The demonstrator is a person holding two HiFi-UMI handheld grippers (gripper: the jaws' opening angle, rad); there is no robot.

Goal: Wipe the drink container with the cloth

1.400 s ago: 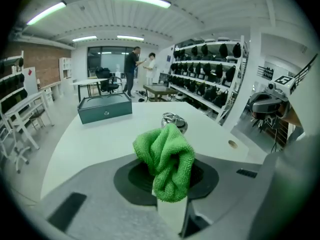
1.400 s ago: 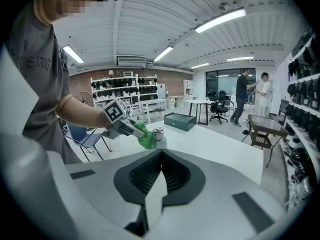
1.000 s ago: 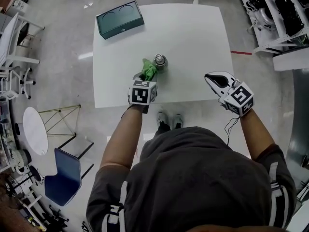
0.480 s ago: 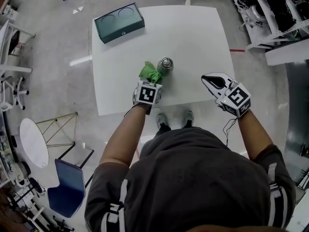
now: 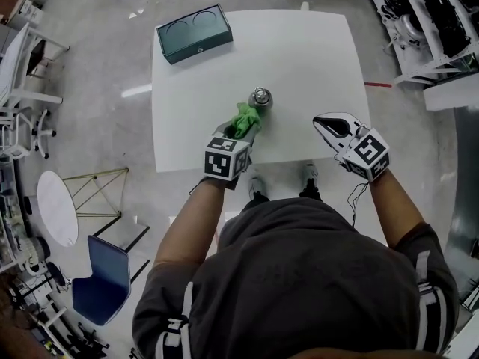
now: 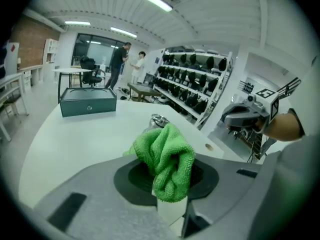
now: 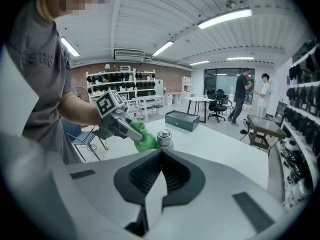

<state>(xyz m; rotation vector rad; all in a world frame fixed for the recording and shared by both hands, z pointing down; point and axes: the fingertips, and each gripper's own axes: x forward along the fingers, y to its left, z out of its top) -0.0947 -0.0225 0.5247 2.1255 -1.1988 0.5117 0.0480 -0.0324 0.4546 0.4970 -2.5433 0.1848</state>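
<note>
- Left gripper (image 5: 236,132): jaws are clamped on a bunched green cloth (image 5: 245,118). The cloth appears to touch the left side of the drink container (image 5: 260,97), which stands upright near the middle of the table (image 5: 322,58).
- Risk 1: only a fold of the cloth is pinched, so a hard rub could pull it free.
- Risk 2: nothing steadies the container, so a sideways push from the cloth could slide or topple it.
- Right gripper (image 5: 333,126): jaws are together and empty. It is well apart from the container and too far off to brace it.
- Hidden: in the left gripper view the cloth covers all but the container's top. In the right gripper view that gripper's own body covers the container's lower part.
- Unclear: whether the container's top is sealed.
</note>
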